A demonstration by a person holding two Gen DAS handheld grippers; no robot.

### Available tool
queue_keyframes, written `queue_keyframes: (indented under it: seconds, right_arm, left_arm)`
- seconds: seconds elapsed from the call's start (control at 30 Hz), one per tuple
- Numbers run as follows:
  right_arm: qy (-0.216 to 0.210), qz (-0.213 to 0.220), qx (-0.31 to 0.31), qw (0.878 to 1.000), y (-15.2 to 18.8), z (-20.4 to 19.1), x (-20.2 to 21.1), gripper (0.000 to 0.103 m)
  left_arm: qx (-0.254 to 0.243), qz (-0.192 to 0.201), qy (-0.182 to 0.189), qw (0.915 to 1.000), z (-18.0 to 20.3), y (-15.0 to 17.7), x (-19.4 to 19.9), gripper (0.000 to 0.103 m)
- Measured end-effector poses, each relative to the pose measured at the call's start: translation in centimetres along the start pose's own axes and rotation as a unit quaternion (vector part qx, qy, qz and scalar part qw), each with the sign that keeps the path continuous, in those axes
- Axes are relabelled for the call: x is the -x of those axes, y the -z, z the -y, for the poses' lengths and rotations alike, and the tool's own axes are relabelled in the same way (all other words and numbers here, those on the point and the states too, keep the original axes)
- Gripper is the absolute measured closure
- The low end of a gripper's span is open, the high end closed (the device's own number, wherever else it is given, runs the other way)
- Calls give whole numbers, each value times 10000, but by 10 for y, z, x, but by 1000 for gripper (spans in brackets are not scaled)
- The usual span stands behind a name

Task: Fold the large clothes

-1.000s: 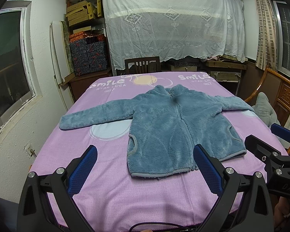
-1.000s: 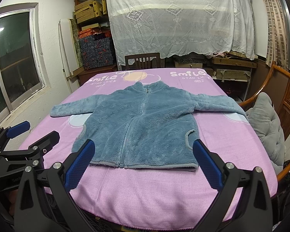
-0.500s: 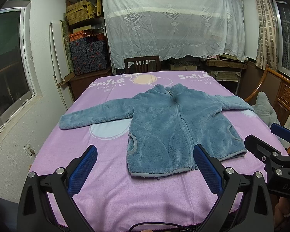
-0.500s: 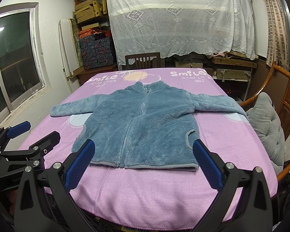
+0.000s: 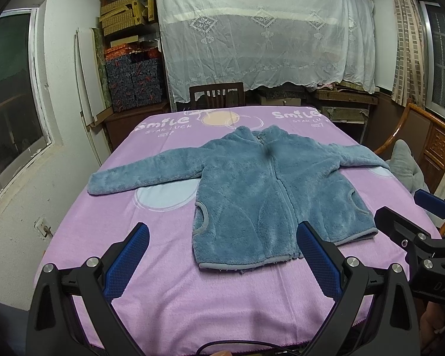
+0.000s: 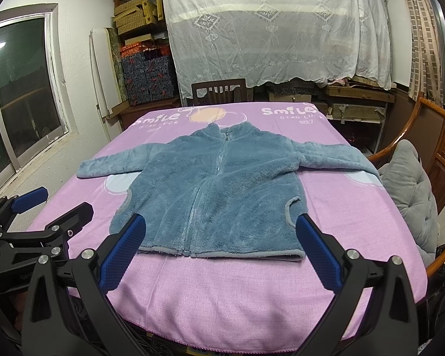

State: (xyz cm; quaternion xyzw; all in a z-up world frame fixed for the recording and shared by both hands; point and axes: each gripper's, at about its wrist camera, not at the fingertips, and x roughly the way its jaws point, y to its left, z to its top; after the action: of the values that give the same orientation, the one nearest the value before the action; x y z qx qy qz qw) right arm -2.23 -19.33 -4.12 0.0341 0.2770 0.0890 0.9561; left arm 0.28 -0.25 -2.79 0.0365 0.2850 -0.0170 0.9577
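Note:
A blue fleece zip jacket (image 5: 264,190) lies flat, front up and zipped, on the purple table cover (image 5: 169,237), both sleeves spread out sideways; it also shows in the right wrist view (image 6: 219,190). My left gripper (image 5: 222,261) is open and empty, held above the near table edge in front of the hem. My right gripper (image 6: 219,255) is open and empty, also near the front edge by the hem. Each gripper shows in the other's view, the right one (image 5: 424,225) at the right and the left one (image 6: 38,219) at the left.
A wooden chair (image 6: 219,92) stands at the table's far end, before shelves draped with a white lace cloth (image 6: 276,29). A wooden armchair with a grey cushion (image 6: 412,190) is at the right. Boxes (image 5: 133,80) and a window (image 5: 9,89) are at the left.

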Motion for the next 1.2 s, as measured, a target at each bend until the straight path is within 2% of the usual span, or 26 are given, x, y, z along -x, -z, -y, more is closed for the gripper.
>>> queue_keyframes:
  seconds: [0.13,0.23,0.4,0.5,0.6,0.67,0.7,0.73,0.77,0.8,0.83,0.87,0.93,0.97,1.03,1.13,1.2]
  right_arm:
    - [-153,-122,-136,9997,-1,9,-7,4]
    - [-336,-250,-464,9980,2,32,-15,4]
    - [-214,-477,-954,9941,9,82,-33,4]
    - [-130,-681,-1190,9905,14,109,-52,4]
    - [-219,-937,-1486,9842,18,129,-76,4]
    - [-266,-1048,-1564,9818,20,134,-88,5]
    - [-258,-1108,-1571,9810,21,136,-95,6]
    - [-249,-1190,-1544,9805,22,136,-102,9]
    - [-258,-1257,-1527,9799,23,137,-108,19]
    - [-294,-1356,-1512,9787,24,137,-115,24]
    - [-334,-1452,-1492,9775,25,135,-122,35]
    - [-360,-1525,-1472,9766,27,133,-128,40]
    - [-186,-1453,-1256,9812,27,127,-132,46]
    - [-122,-1445,-1169,9825,27,126,-133,62]
    - [-239,-1466,-1204,9816,28,125,-132,89]
    - [-365,-1242,-1263,9835,25,129,-109,91]
    - [-347,-1266,-1262,9833,28,131,-94,91]
  left_arm:
    - [66,-114,159,9998,-6,-3,-6,3]
    - [212,-265,185,9993,-18,-2,-19,3]
    - [728,-766,360,9937,-46,1,-56,3]
    - [727,-1039,463,9908,-52,3,-81,3]
    - [666,-1304,485,9880,-52,6,-109,3]
    - [710,-1490,549,9848,-52,8,-127,6]
    - [742,-1573,575,9831,-53,8,-134,10]
    - [766,-1662,616,9812,-54,10,-142,13]
    - [786,-1771,677,9787,-54,12,-150,16]
    - [793,-1831,693,9774,-54,13,-154,23]
    - [785,-1907,710,9759,-53,15,-160,32]
    - [748,-1888,680,9768,-52,15,-161,32]
    - [657,-1816,692,9787,-50,15,-162,46]
    - [640,-1794,696,9792,-49,15,-163,48]
    - [648,-1801,742,9787,-48,14,-163,65]
    - [702,-1783,781,9784,-48,12,-157,77]
    - [715,-1789,817,9779,-50,12,-151,77]
